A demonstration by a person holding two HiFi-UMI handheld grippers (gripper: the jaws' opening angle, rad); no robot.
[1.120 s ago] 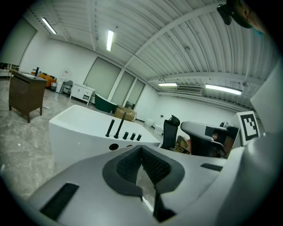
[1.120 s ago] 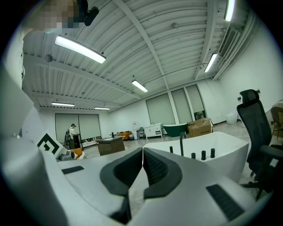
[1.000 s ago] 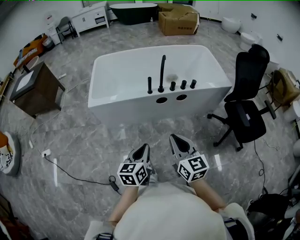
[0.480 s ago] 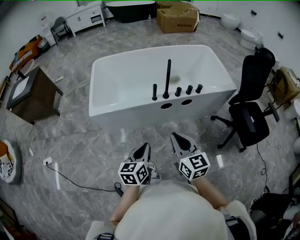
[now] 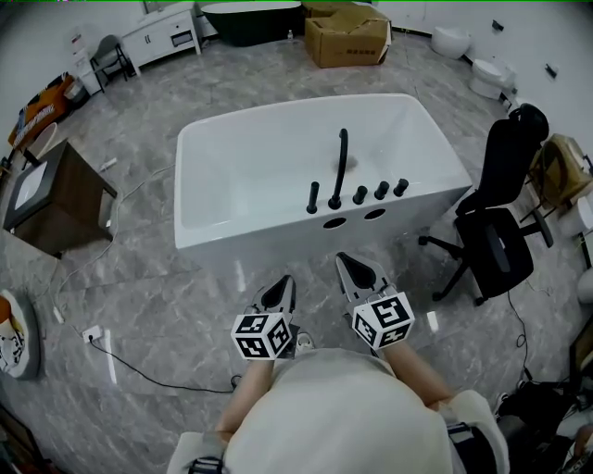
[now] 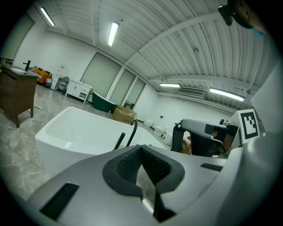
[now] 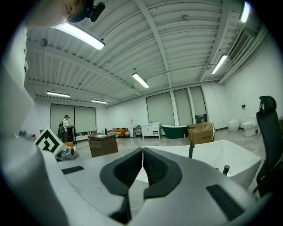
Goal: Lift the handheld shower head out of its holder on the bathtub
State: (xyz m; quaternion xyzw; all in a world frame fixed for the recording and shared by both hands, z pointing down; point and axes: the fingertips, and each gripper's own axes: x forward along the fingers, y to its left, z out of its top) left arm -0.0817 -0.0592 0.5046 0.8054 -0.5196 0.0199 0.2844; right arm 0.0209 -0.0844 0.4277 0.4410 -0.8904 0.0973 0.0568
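Note:
A white bathtub point(image 5: 232, 167) stands in the middle of the head view, ahead of both grippers. On its near rim are a tall curved black spout point(image 5: 340, 167), the black handheld shower head point(image 5: 313, 197) upright in its holder to the spout's left, and three black knobs point(image 5: 381, 190) to the right. My left gripper point(image 5: 281, 283) and right gripper point(image 5: 351, 263) hover side by side over the floor, short of the tub, both shut and empty. The left gripper view shows the shower head point(image 6: 119, 140) beyond the closed left gripper point(image 6: 142, 148). The right gripper point(image 7: 143, 150) also points at the tub.
A black office chair point(image 5: 496, 222) stands right of the tub. A dark wooden cabinet point(image 5: 46, 190) is at the left, and a black cable point(image 5: 139, 347) runs over the grey marble floor. A cardboard box point(image 5: 347, 37) and a dark green tub point(image 5: 246, 18) sit behind.
The person has walked forward, so the tub and its black fittings sit closer and lower in the head view. Both grippers came along with the person, still shut and side by side.

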